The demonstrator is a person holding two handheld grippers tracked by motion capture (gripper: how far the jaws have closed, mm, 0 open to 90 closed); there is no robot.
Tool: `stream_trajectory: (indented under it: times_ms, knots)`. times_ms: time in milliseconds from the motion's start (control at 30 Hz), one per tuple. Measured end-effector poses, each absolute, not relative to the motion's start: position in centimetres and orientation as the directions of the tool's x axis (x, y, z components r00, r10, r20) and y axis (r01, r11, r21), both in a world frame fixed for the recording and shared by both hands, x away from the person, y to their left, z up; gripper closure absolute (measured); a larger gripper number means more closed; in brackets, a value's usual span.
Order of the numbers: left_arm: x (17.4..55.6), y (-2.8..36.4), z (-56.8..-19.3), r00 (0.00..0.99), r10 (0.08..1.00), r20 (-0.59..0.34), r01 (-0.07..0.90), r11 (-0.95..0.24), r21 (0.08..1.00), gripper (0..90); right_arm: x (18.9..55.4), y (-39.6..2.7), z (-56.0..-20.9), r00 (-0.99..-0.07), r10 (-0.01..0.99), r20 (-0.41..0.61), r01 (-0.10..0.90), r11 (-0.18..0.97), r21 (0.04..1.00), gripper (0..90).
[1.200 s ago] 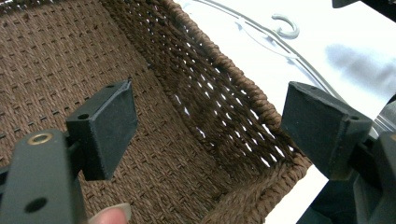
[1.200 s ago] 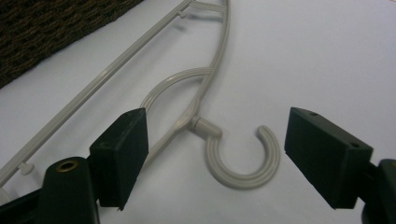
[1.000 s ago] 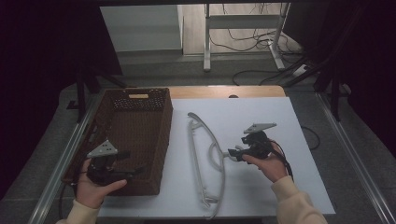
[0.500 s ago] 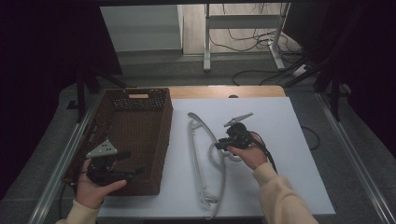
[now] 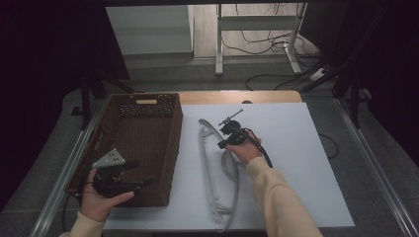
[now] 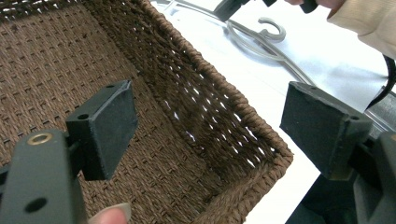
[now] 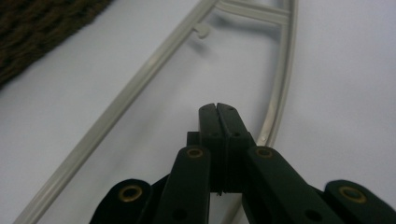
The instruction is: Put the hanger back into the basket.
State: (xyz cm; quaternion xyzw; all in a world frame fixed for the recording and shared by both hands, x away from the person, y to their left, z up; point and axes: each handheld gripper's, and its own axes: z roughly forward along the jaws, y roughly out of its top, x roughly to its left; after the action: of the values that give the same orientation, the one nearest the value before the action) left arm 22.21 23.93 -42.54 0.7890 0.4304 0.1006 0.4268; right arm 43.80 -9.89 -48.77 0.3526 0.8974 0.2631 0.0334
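Wicker basket [image 5: 143, 143] is seen bare inside; left gripper [image 5: 129, 177] is held over it, jaws apart. Beside the basket, right gripper [image 5: 226, 132], jaws just closed on nothing, is held above a hanger [image 5: 213, 168].

The high view is dim, its left and right edges almost black, while the white desk [image 5: 296, 163] catches soft overhead light with faint shadows. The right gripper view is soft and hazy, its jaws blurred up close. The left gripper view is sharper, the basket [image 6: 196, 107] weave crisp.
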Motion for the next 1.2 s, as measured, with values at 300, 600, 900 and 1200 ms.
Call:
stream_trajectory:
  times_ms: [300, 600, 900, 1200]
  knots:
    - [22.2, 24.2, -42.6, 0.604, 0.768, -0.212, 0.598, -0.260, 0.758, 18.6, 44.8, -9.9, -50.1, -0.718, 0.688, 0.102, 0.651, 0.613, 0.448, 89.8]
    - [22.2, 24.1, -42.7, 0.603, 0.769, -0.212, 0.598, -0.261, 0.757, 18.6, 45.0, -12.0, -50.2, -0.647, 0.758, 0.081, 0.712, 0.564, 0.418, 89.8]
    - [22.2, 24.1, -42.8, 0.601, 0.771, -0.211, 0.603, -0.263, 0.753, 18.6, 44.0, -19.0, -49.3, -0.540, 0.833, 0.117, 0.786, 0.450, 0.423, 89.8]
    - [22.3, 23.9, -42.7, 0.600, 0.773, -0.205, 0.596, -0.261, 0.759, 18.8, 40.2, -20.9, -48.1, -0.623, 0.771, 0.133, 0.736, 0.521, 0.432, 89.7]
